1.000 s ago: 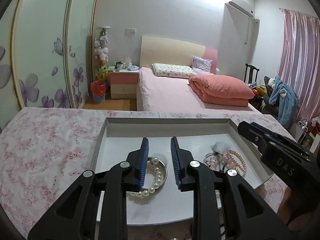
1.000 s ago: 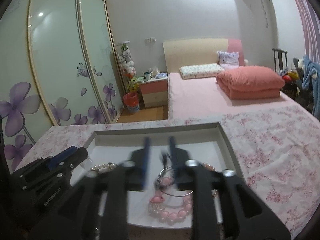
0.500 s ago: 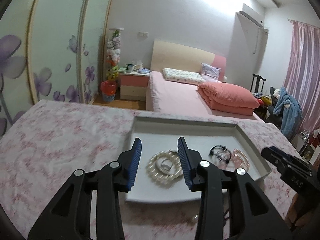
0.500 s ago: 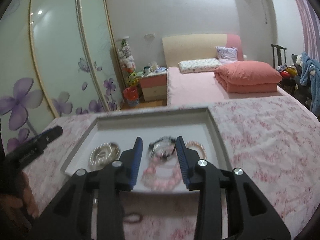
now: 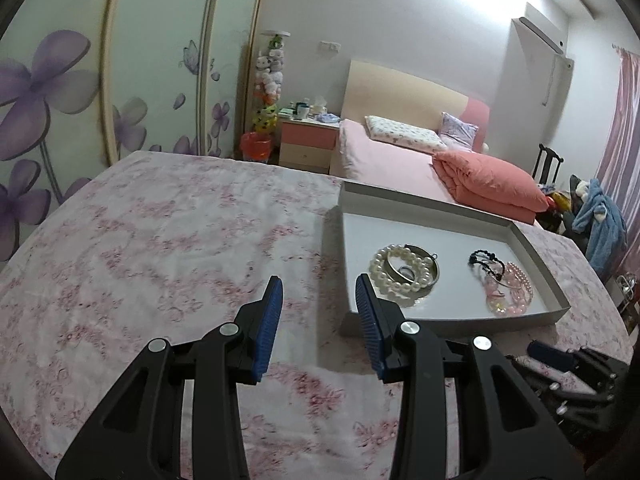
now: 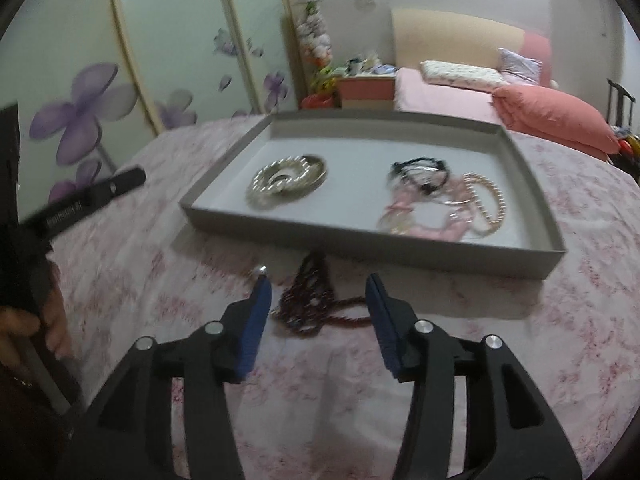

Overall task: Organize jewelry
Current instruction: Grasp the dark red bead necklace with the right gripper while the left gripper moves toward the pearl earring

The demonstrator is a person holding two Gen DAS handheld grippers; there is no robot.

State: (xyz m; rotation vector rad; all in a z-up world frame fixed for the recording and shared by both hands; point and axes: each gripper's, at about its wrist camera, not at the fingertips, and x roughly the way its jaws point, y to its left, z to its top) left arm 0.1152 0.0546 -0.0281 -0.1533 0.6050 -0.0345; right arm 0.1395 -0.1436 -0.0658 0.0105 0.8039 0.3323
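above the floral tabletop (image 6: 520,320), the right tool (image 6: 318,292) tilts downward, jaws opening around a dark bead necklace (image 6: 308,300), not gripping. left tool (image 5: 318,292) hangs parted, empty, beside the tray (image 5: 440,320).

Ahead of me: pink bed (image 5: 396,164) with folded coral quilt (image 5: 492,184) and floral pillow (image 5: 404,134). Nightstand (image 5: 308,146) beside bed, cluttered on top; red bin (image 5: 256,147) just left of it, stack of plush toys (image 5: 270,80) above. Wardrobe doors (image 5: 80,92) with purple flowers at my left. Pink curtain (image 5: 622,128) far right, blue garment (image 5: 604,220) below it.

Tray's pink jewelry tangle (image 6: 436,208) motion-blurred.
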